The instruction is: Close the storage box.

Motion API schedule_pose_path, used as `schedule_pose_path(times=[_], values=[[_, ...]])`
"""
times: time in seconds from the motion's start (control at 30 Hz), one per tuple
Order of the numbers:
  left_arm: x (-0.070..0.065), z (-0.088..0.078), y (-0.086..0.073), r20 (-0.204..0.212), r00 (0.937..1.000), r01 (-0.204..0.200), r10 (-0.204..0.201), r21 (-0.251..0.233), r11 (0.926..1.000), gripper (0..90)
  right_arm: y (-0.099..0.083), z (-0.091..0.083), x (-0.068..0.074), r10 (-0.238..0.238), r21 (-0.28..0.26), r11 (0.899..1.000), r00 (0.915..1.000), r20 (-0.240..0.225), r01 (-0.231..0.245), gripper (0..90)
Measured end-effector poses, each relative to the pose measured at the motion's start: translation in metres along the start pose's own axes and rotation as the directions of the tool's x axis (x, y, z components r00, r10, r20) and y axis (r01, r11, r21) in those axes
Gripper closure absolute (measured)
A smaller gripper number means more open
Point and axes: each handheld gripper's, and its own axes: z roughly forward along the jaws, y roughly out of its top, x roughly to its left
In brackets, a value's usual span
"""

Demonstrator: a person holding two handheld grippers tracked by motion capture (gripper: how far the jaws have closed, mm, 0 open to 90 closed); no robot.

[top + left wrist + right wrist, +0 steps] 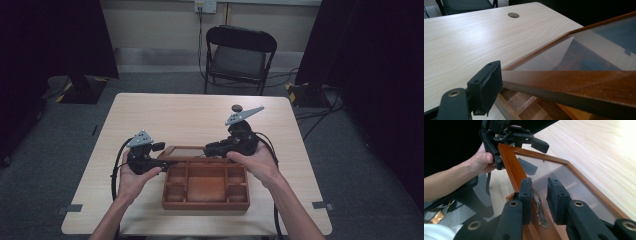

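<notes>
Wooden organiser box (205, 187) sits at the near centre of the table (165, 112), roughly 6 o'clock from the table's middle. Its glazed lid (187, 151) is hinged open, raised off the compartments and tilted.

Left gripper (150, 157), at 9 o'clock of the box, is at the lid's left corner. In the left gripper view one black pad (489, 82) lies flat against the end of the wooden lid frame (579, 82). The right gripper view, looking across, shows this gripper (499, 145) clamped around the frame corner. Jaws: pinching the lid frame.

Right gripper (220, 147), at about 1 o'clock of the box, is at the lid's front rail. In its own view the left pad (526, 195) sits against the outside of the rail beside a metal clasp (539, 210); the right pad (556, 195) stands over the glass pane (564, 180), with a gap visible between the two. Jaws: narrowed around the rail, but whether both pads press is not clear.

Handling judgement: lid is stiff, light to moderate in weight, and swings on its hinge, so it drops if released. Glass is fragile and slippery, so pads belong on the wood frame only. Best holds are the corners and front rail, clear of the clasp. Lacquered wood may slide under a weak pinch.
</notes>
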Motion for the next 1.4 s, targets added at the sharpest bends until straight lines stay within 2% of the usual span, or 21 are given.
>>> schedule_pose_path(times=[0.2,0.33,0.53,0.6,0.7,0.87,1.07,1.27,1.4], values=[[-0.001,-0.001,-0.005,0.003,1.0000,0.005,-0.005,-0.006,1.0000,18.8,-0.004,0.006,-0.002,0.013,0.010,1.000,0.9992,-0.038,-0.013,76.0],[-0.002,-0.003,-0.010,0.008,0.9999,0.011,-0.011,-0.018,0.9998,18.8,-0.007,0.007,-0.001,0.014,0.016,1.000,0.9990,-0.043,-0.013,75.6],[-0.005,-0.003,-0.016,0.011,0.9999,0.001,0.000,-0.017,0.9999,18.8,-0.015,0.010,-0.003,0.044,0.022,0.999,0.9970,-0.064,-0.043,72.4],[-0.005,-0.003,-0.019,0.011,0.9999,0.003,-0.003,-0.013,0.9999,19.0,-0.016,0.011,-0.003,0.049,0.037,0.998,0.9961,-0.074,-0.047,73.7],[-0.004,-0.003,-0.021,0.011,0.9999,0.010,-0.010,-0.019,0.9998,19.6,-0.018,0.013,-0.002,0.051,0.041,0.998,0.9943,-0.094,-0.048,80.7],[-0.003,-0.002,-0.025,0.013,0.9999,0.012,-0.012,-0.014,0.9998,19.3,-0.020,0.016,-0.001,0.044,0.056,0.998,0.9937,-0.103,-0.038,81.4],[-0.001,-0.003,-0.026,0.016,0.9998,0.014,-0.014,-0.010,0.9998,19.2,-0.021,0.017,0.002,0.035,0.050,0.998,0.9954,-0.089,-0.031,81.6],[0.006,-0.006,-0.030,0.018,0.9993,0.032,-0.032,-0.007,0.9995,16.8,-0.022,0.018,0.003,0.027,0.057,0.998,0.9960,-0.085,-0.022,81.8],[0.012,-0.010,-0.037,0.000,0.9994,0.034,-0.034,0.000,0.9994,18.8,-0.024,0.020,0.004,0.025,0.063,0.998,0.9957,-0.089,-0.020,81.9]])
